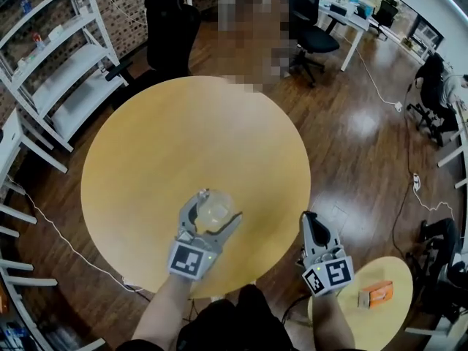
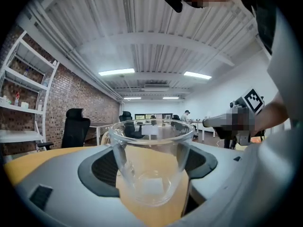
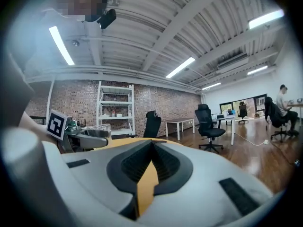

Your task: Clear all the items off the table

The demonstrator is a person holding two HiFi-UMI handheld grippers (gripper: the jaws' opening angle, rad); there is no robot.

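No word, number or brand name can be read anywhere. The only sign-like marks are black-and-white square patterns (code markers, not lettering). The left gripper (image 1: 214, 209) bears one on its cube (image 1: 187, 259) at the lower middle of the head view. The right gripper (image 1: 308, 218) bears another on its own cube just right of that. The orange box (image 1: 375, 294) at the lower right shows a pale patch, too small to read.
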